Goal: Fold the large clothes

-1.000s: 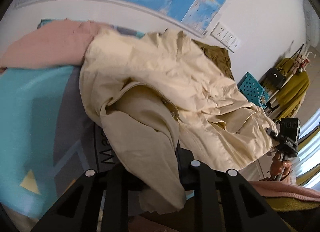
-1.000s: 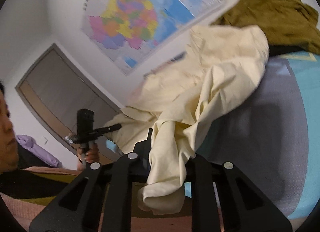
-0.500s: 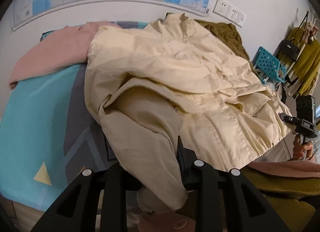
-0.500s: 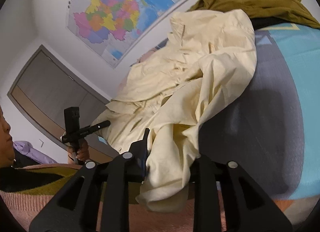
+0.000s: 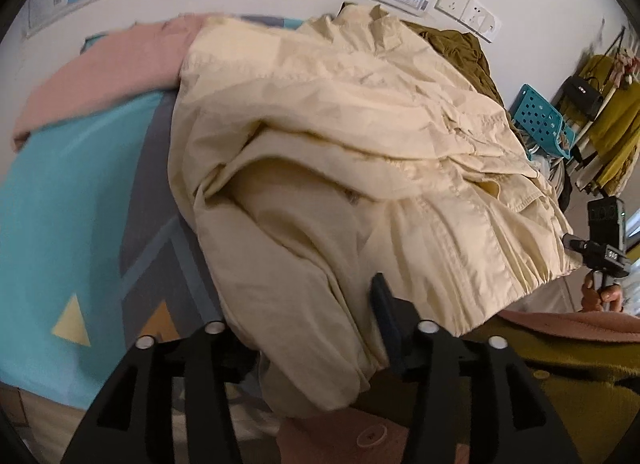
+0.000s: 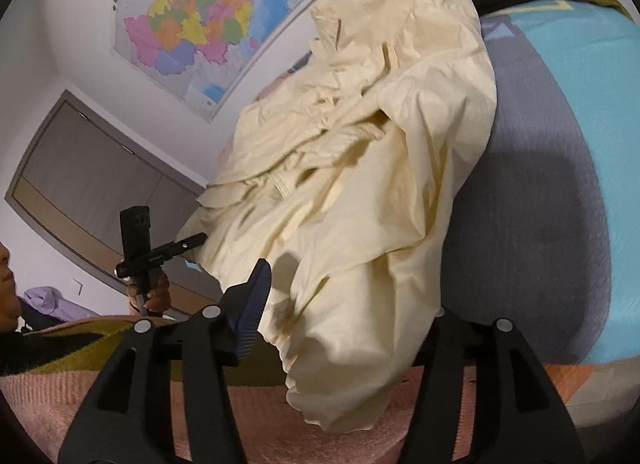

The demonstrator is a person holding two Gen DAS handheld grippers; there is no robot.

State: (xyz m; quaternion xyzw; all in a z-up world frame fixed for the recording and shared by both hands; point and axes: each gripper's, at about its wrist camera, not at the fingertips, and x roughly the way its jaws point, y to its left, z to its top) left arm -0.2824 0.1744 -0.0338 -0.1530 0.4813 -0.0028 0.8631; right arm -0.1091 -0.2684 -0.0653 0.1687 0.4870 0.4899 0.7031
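A large cream jacket (image 5: 340, 124) lies crumpled on the teal and grey bed sheet (image 5: 60, 204). One loose end of it droops over the near bed edge between the fingers of my left gripper (image 5: 308, 328). Those jaws are opening. The right pad (image 5: 384, 312) stands clear beside the cloth, and the left one is hidden under it. In the right wrist view another end of the jacket (image 6: 360, 184) hangs through my right gripper (image 6: 344, 316), whose jaws are also opening. Its blue left pad (image 6: 252, 304) shows free of the cloth. Each gripper appears in the other's view, held by a hand.
A pink garment (image 5: 100, 76) and an olive garment (image 5: 460, 44) lie at the far side of the bed by the wall. A blue perforated basket (image 5: 540, 120) and a clothes rack (image 5: 612, 124) stand at the right. A wall map (image 6: 192, 24) and grey wardrobe doors (image 6: 80, 176) lie behind.
Both grippers have sunk toward the bed and their jaws have spread apart. The jacket ends that were pinched now hang loose between the fingers, and the jacket lies lower on the sheet.
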